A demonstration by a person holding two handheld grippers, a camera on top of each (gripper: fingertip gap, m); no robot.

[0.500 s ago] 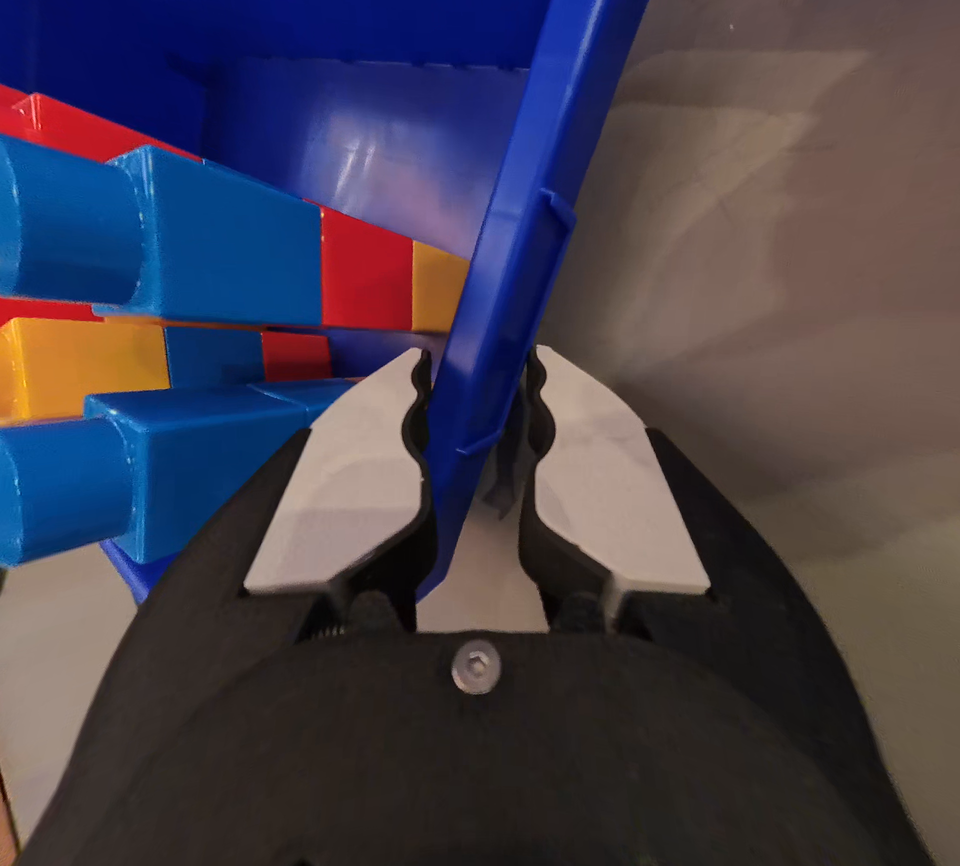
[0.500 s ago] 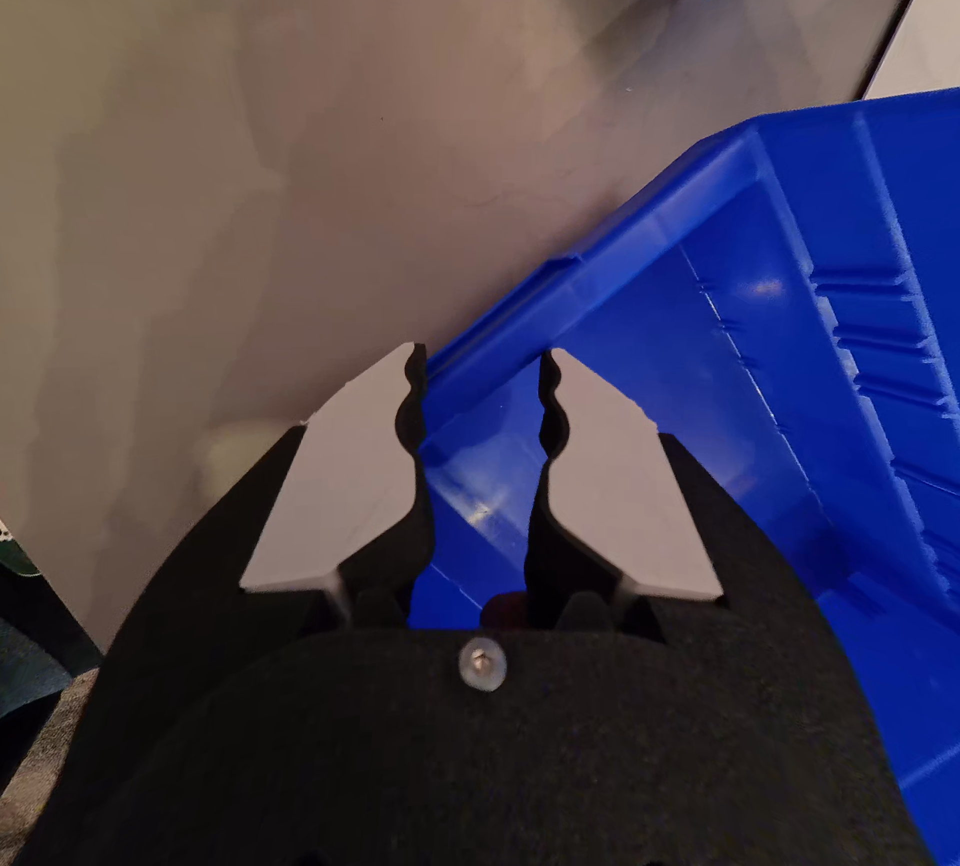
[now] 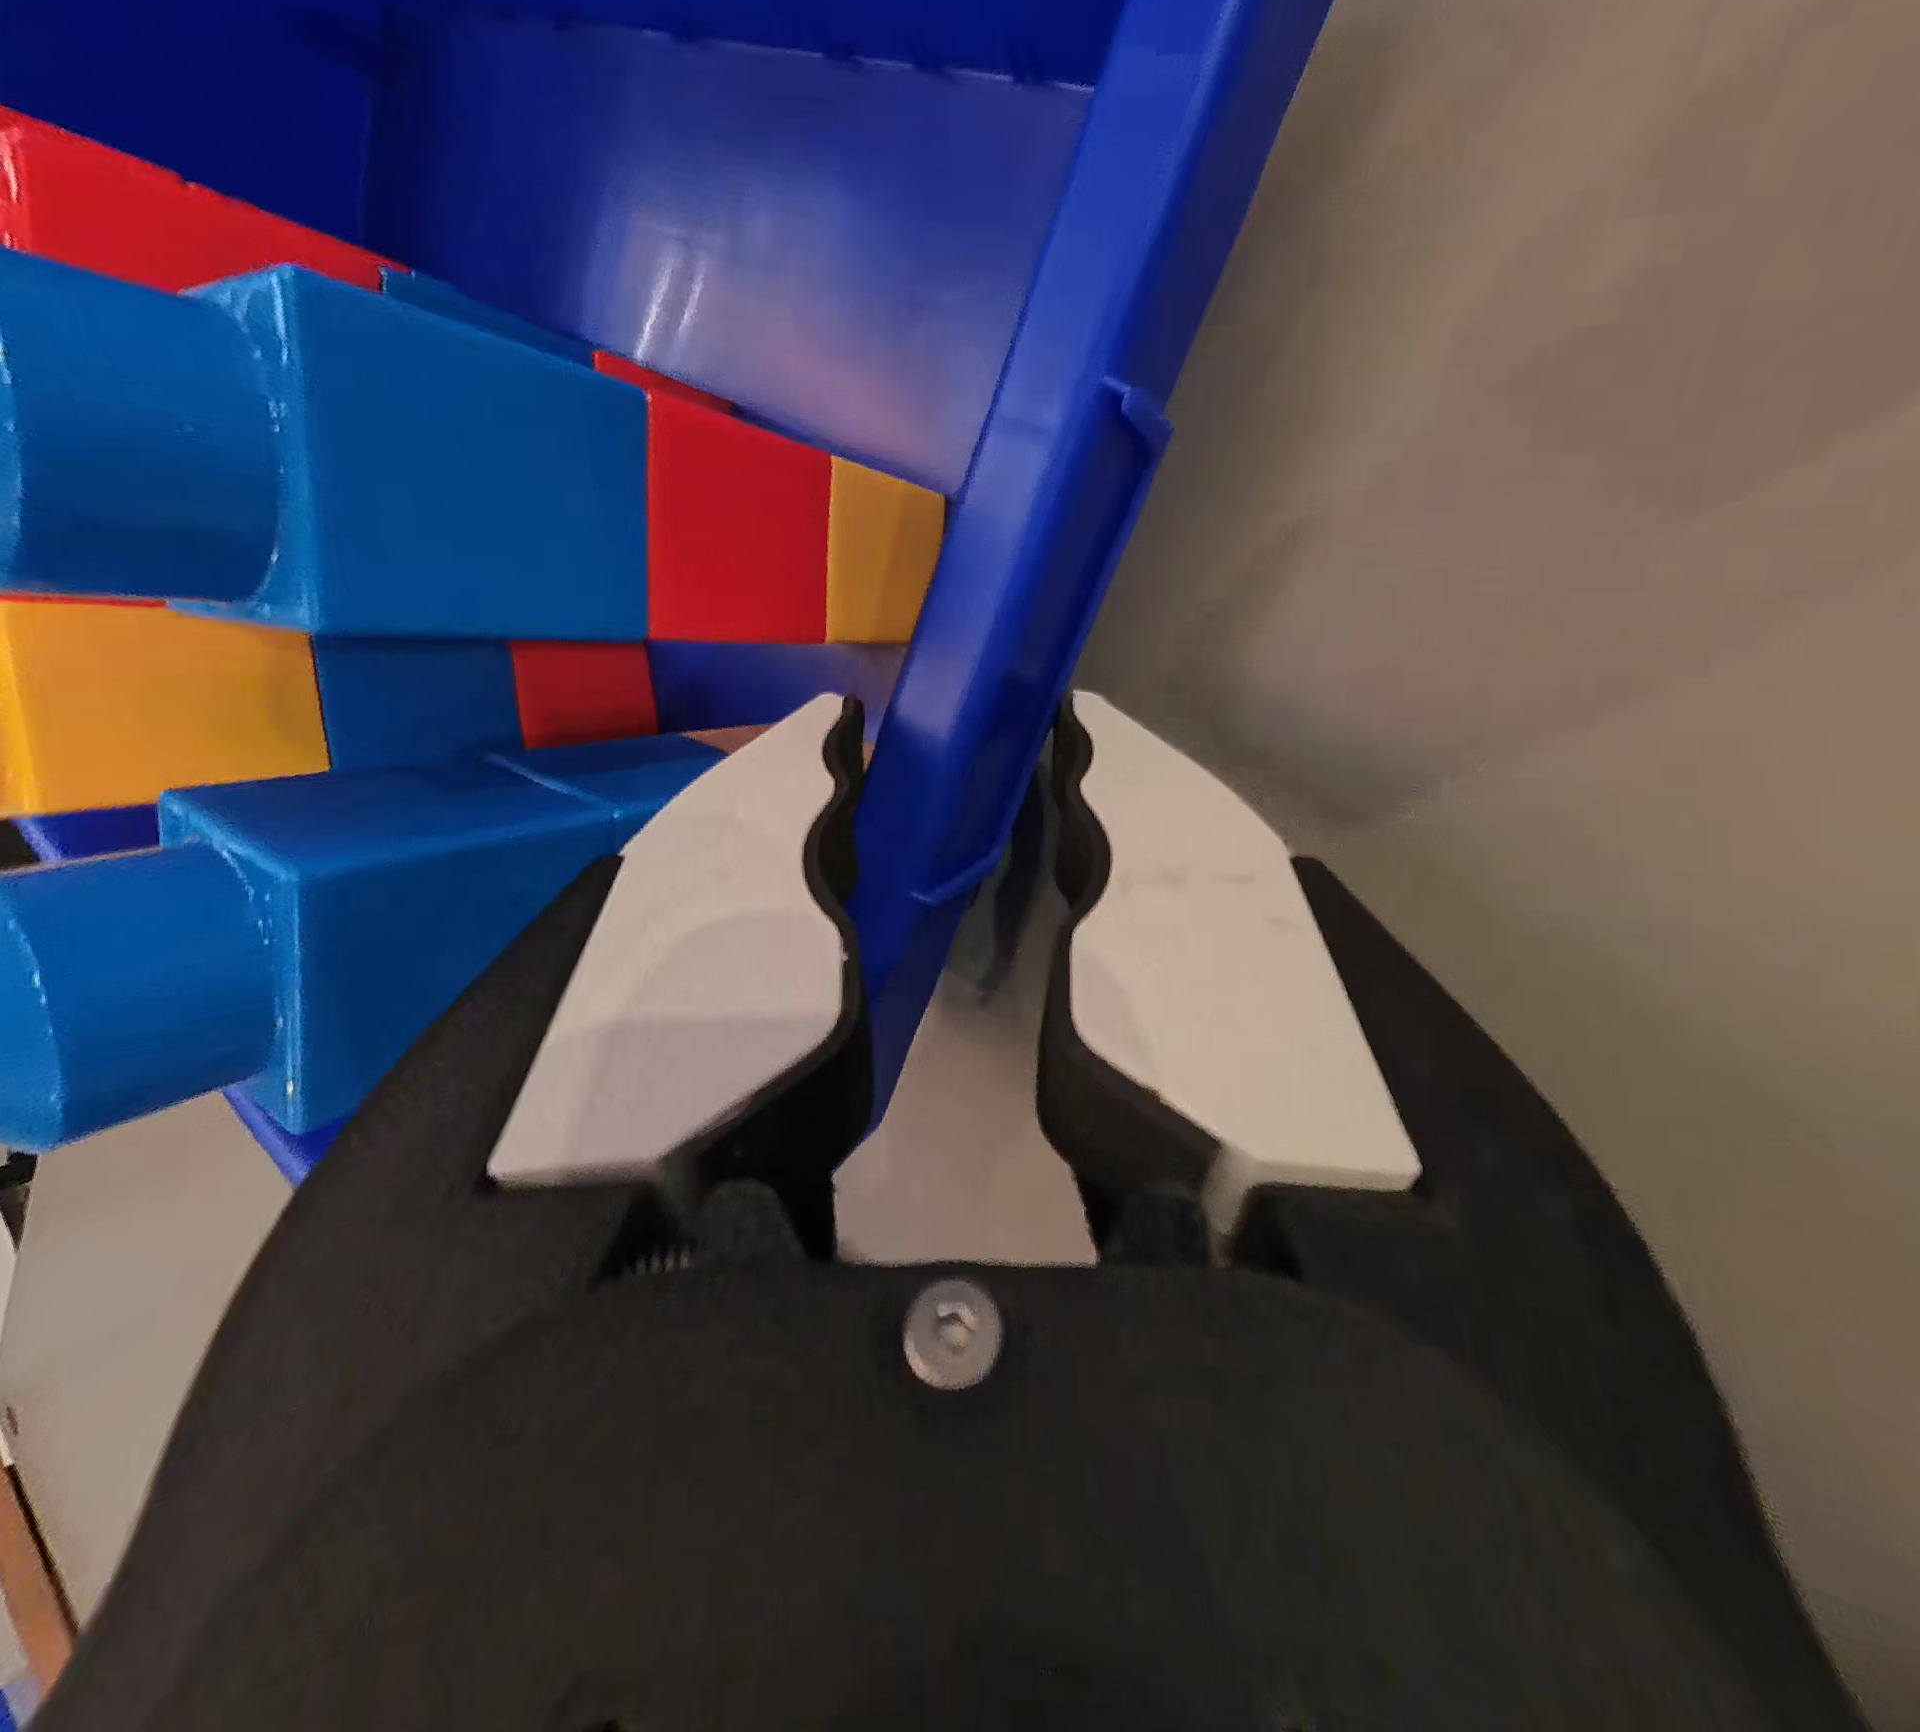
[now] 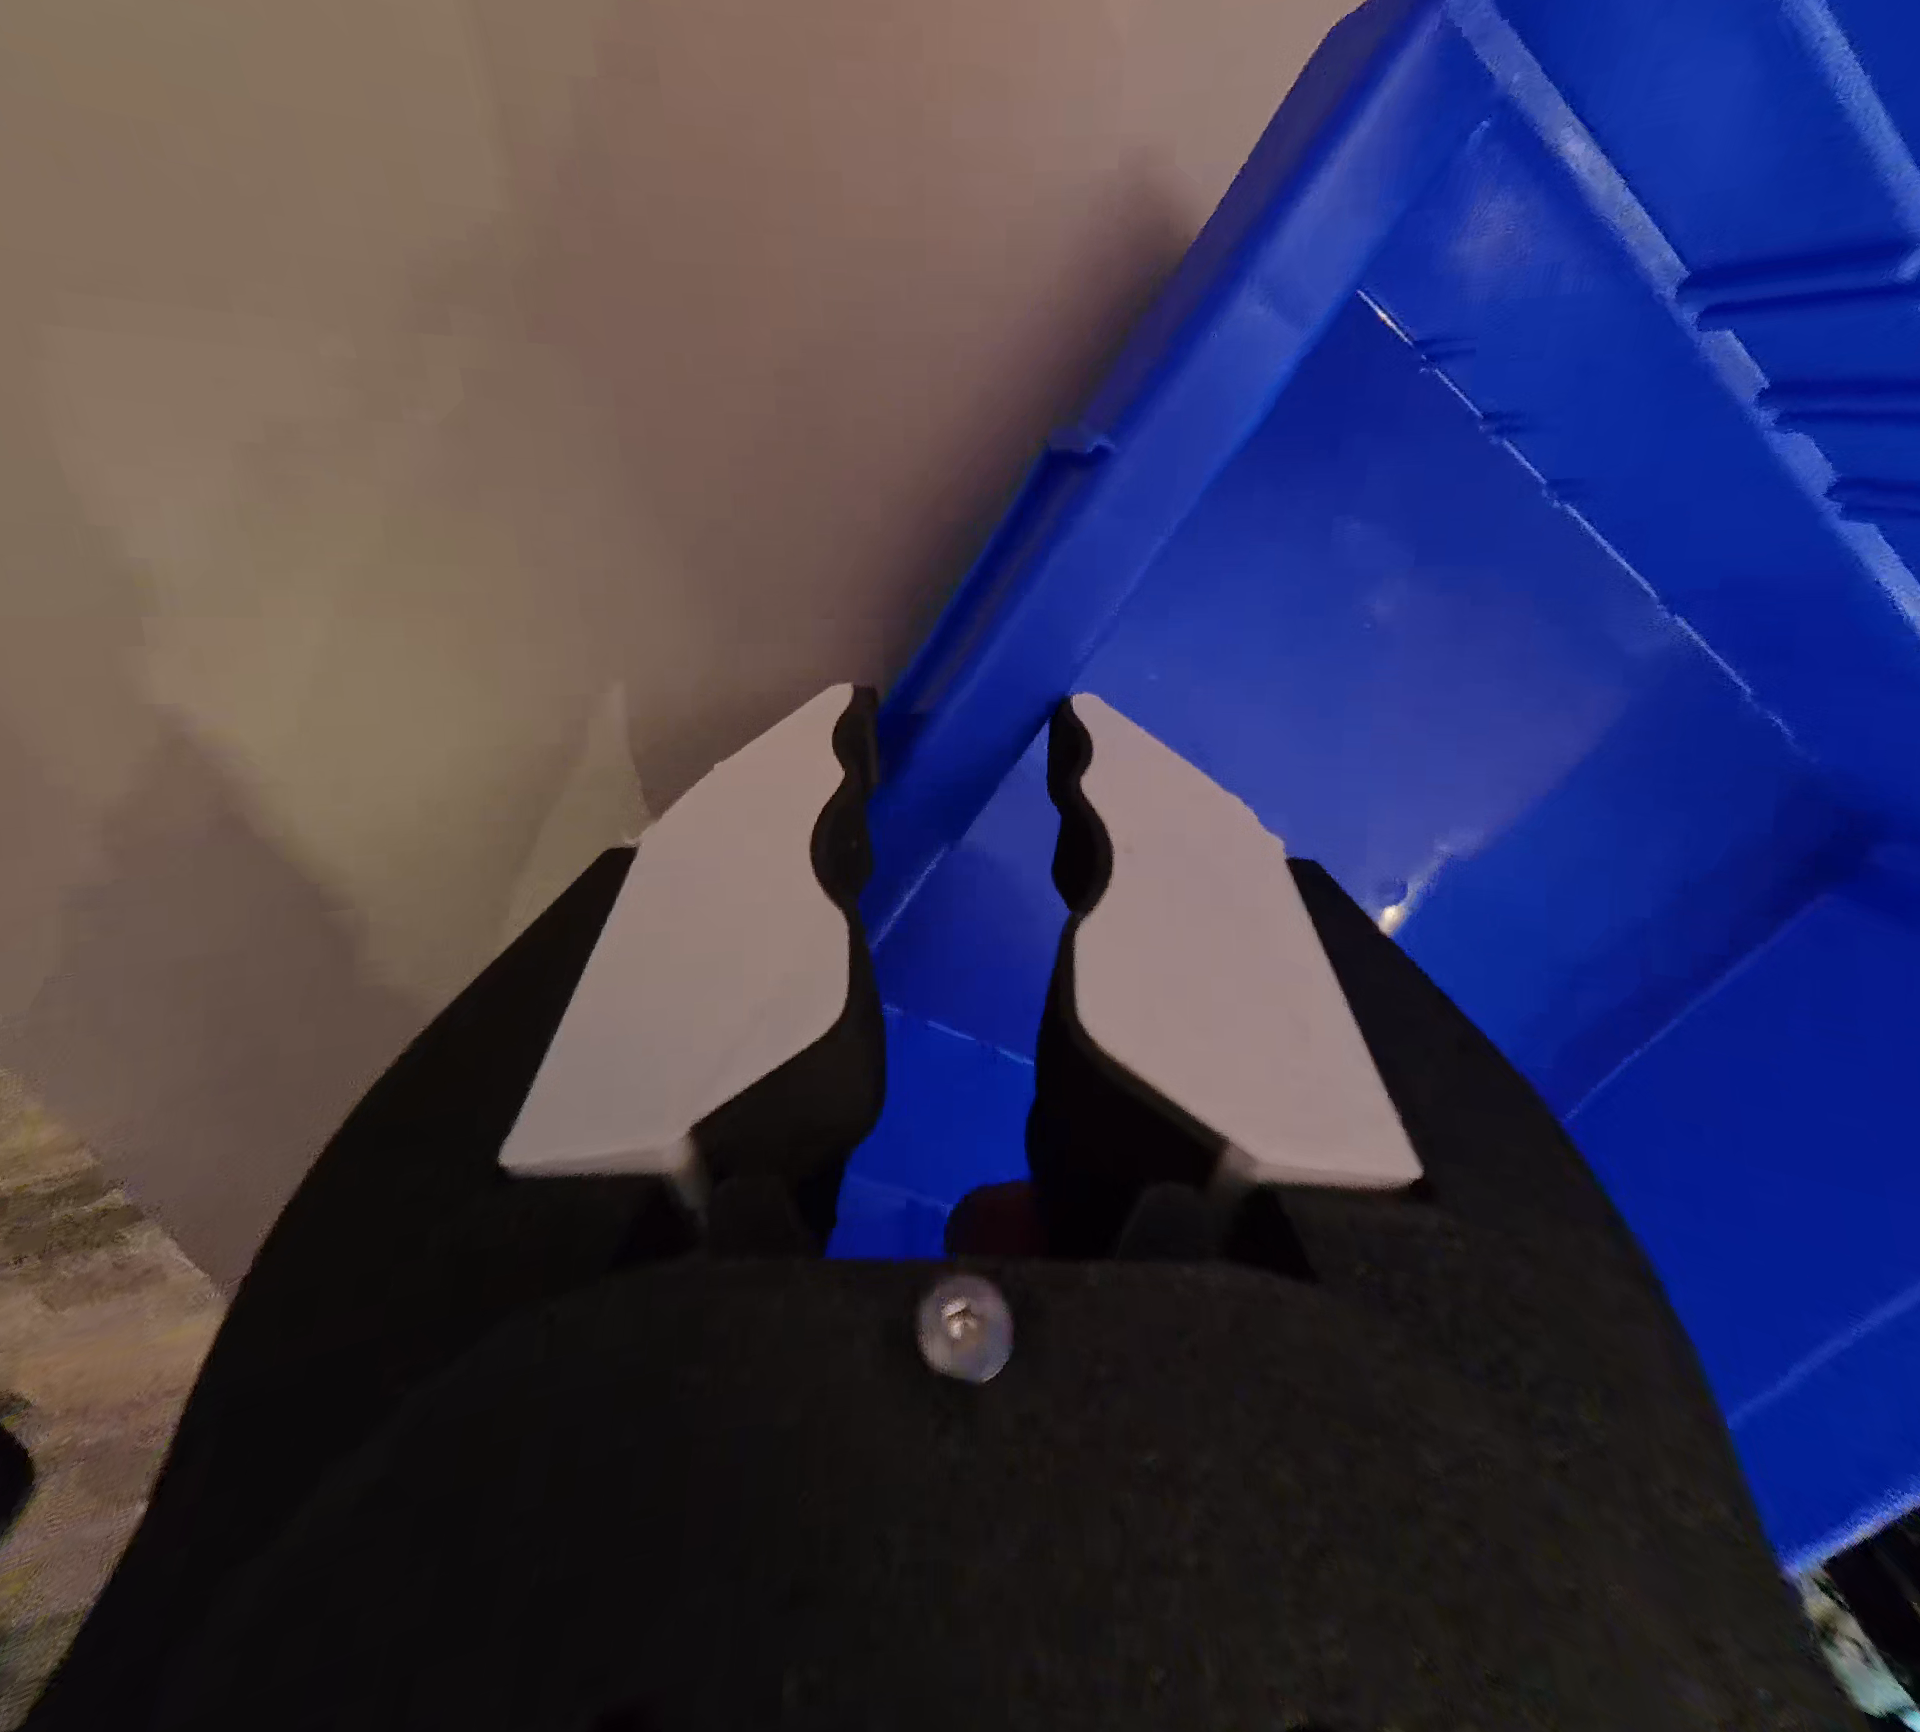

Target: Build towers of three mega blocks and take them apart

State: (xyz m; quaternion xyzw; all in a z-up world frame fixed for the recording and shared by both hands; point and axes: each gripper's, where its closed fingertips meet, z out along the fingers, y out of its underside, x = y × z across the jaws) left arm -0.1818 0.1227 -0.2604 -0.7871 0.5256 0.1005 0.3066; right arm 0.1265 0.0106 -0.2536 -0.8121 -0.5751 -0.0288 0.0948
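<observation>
My left gripper [image 3: 956,716] is shut on the side wall of a blue bin [image 3: 1143,280], one finger inside and one outside. The bin holds several block towers lying on their sides: one blue-red-yellow [image 3: 468,477], one yellow-blue-red [image 3: 416,706] below it, and a blue block [image 3: 364,913] nearest me. A red block [image 3: 104,196] shows behind them. My right gripper [image 4: 961,706] is shut on the rim of a second blue bin [image 4: 1195,394]. No blocks show inside that bin. The picture is blurred.
Both bins are over a plain grey table top, which shows in the left wrist view [image 3: 1558,539] and the right wrist view [image 4: 416,332]. Patterned floor [image 4: 83,1267] shows past the table's edge at lower left in the right wrist view. My right fingertips sit around 35 cm from my left ones.
In the right wrist view the held bin has swung up and to the right, and the other bin's corner has left the top of the frame. In the left wrist view the bin has shifted slightly.
</observation>
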